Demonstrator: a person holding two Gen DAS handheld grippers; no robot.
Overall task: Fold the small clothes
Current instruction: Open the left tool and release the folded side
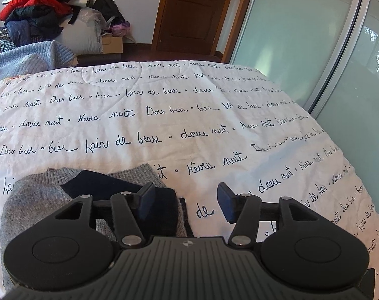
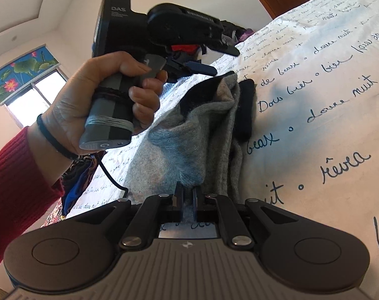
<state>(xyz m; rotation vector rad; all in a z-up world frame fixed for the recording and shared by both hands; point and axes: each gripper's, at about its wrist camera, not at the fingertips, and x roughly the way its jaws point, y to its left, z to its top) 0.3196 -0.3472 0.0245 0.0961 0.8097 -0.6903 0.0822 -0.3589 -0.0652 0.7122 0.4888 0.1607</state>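
A small grey knit sweater (image 1: 41, 200) with a dark navy part (image 1: 106, 187) lies on the white quilt with script print (image 1: 189, 115). My left gripper (image 1: 185, 202) is open and empty, hovering just above the sweater's right edge. In the right wrist view the sweater (image 2: 194, 130) is partly folded and bunched. My right gripper (image 2: 187, 200) is shut on a grey fold of its near edge and lifts it slightly. The left gripper (image 2: 204, 55), held in a hand, shows there above the sweater's far end.
A pile of clothes (image 1: 36, 10) and a cardboard box (image 1: 111, 43) stand beyond the bed's far edge. A wooden door (image 1: 192, 12) and glass sliding panels (image 1: 314, 50) are at the right. A patterned fabric (image 2: 76, 175) lies left of the bed.
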